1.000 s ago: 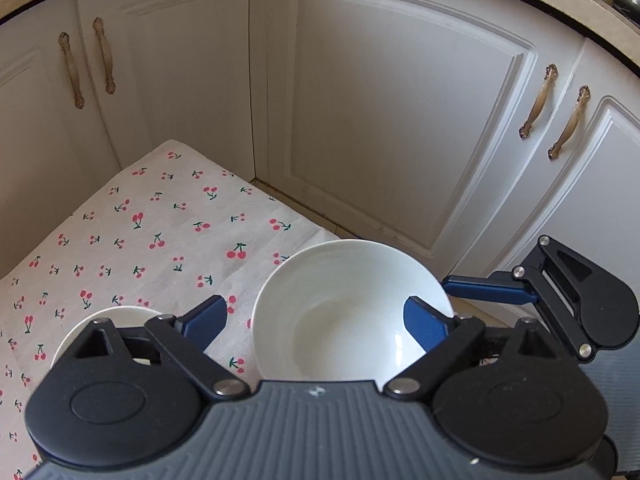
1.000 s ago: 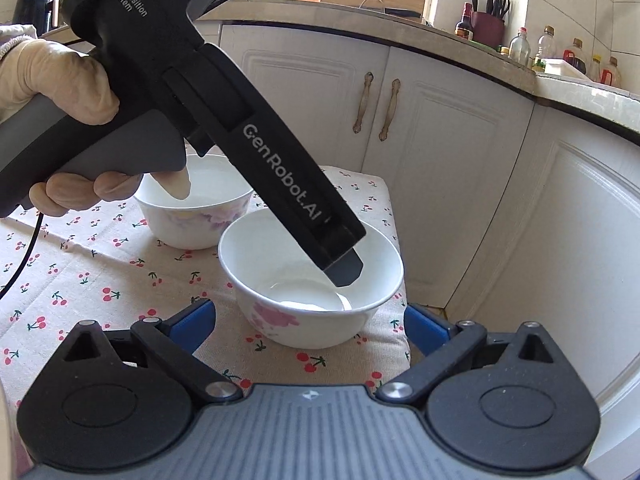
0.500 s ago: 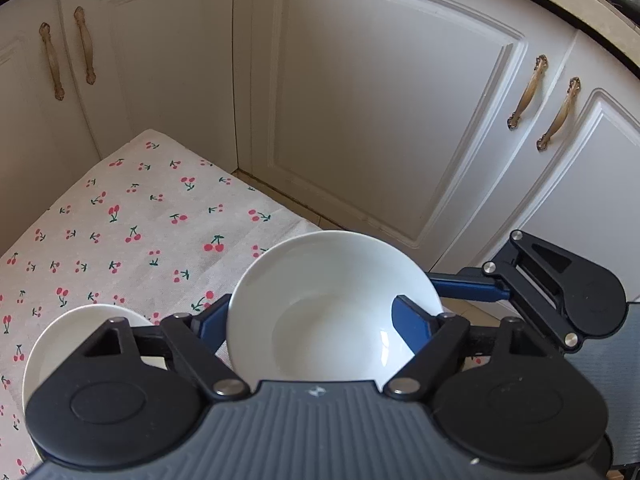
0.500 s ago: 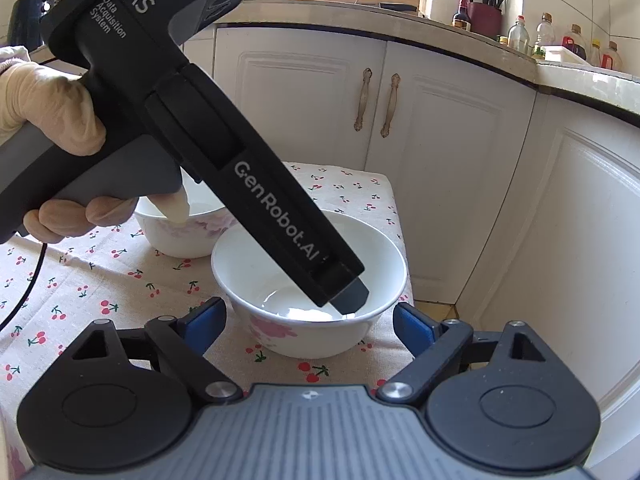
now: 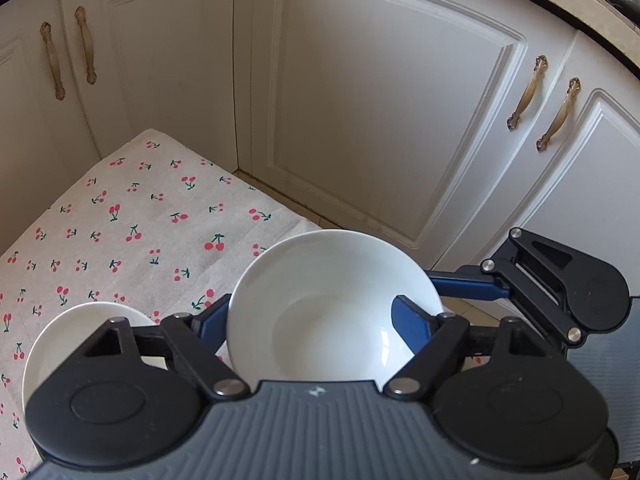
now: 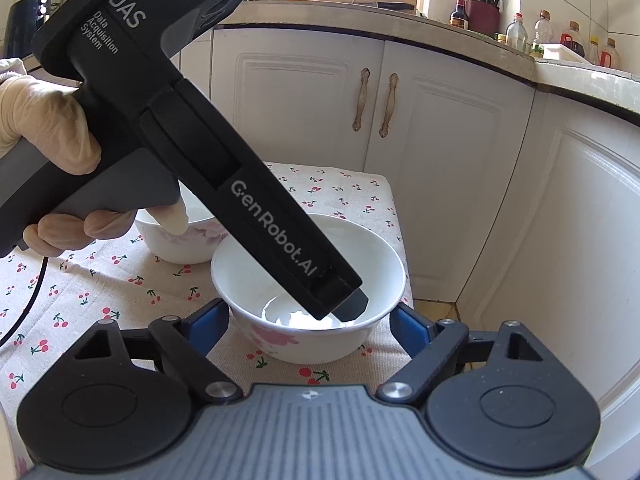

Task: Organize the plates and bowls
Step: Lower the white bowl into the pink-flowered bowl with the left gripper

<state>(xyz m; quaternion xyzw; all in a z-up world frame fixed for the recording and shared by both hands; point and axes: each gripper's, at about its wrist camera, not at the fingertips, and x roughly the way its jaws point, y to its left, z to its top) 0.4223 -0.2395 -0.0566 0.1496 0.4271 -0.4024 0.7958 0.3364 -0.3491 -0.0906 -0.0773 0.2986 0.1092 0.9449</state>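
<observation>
A white bowl (image 5: 332, 264) with a pink flower on its side (image 6: 276, 336) stands on the cherry-print cloth (image 5: 140, 220) near the table's right edge. My left gripper (image 5: 308, 308) has drawn in on it. Its left finger is tucked against the outer wall under the rim. Its right finger (image 5: 412, 326) lies over the inner side, its tip (image 6: 354, 304) down in the bowl. My right gripper (image 6: 308, 312) straddles the same bowl from the side, its jaws closing with small gaps to the walls. One of its fingers (image 5: 464, 283) shows in the left wrist view.
A second white bowl (image 6: 180, 248) (image 5: 80, 320) stands just left of the first. A gloved hand (image 6: 48, 128) holds the left gripper. White cabinet doors (image 5: 380, 120) close off the back and right. A counter with bottles (image 6: 520, 32) runs above them.
My left jaws narrowed until the left finger met the bowl's outer wall. My right jaws also drew in around the bowl. The bowl stayed on the cloth.
</observation>
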